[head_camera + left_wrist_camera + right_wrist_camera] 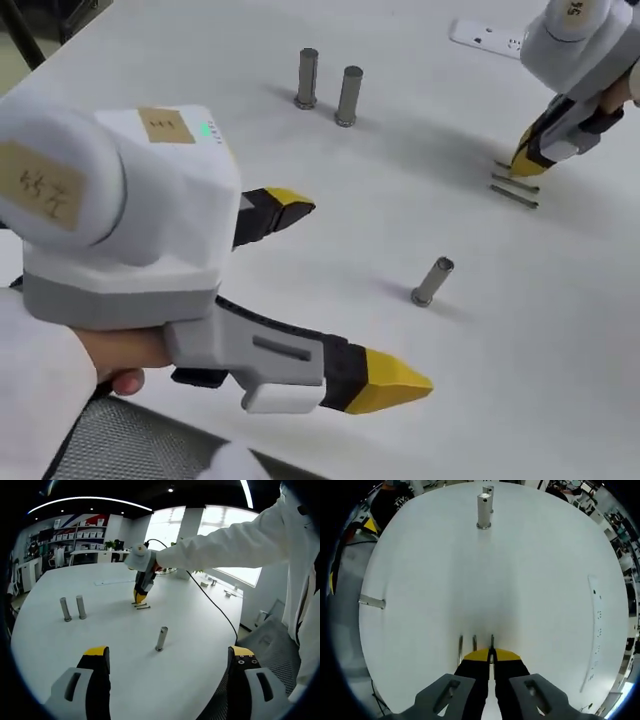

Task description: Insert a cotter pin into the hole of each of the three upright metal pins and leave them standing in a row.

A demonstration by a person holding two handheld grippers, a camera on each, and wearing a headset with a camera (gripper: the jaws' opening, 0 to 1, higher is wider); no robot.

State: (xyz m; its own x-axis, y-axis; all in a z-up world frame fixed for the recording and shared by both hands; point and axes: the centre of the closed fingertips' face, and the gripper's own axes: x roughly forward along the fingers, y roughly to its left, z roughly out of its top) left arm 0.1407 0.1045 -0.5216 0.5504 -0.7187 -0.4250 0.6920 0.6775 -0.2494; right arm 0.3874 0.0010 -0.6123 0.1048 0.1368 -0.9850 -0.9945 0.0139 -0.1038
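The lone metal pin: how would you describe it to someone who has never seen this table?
On the white table, a close pair of grey metal pins stands far from the person. The lone pin stands nearer. Unlike them, it has no neighbour.

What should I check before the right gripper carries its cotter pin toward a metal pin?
1. Right gripper shut on a cotter pin: ok, it sticks out between the fingers.
2. Two spare cotter pins lie loose on the table: ok.
3. Metal pins upright: ok for the far pin, its neighbour and the near pin.
4. Pins in a row: not ok, the near pin stands apart from the other two.
5. Holes turned toward the right gripper: cannot tell.
6. Left gripper open, holding nothing: ok.
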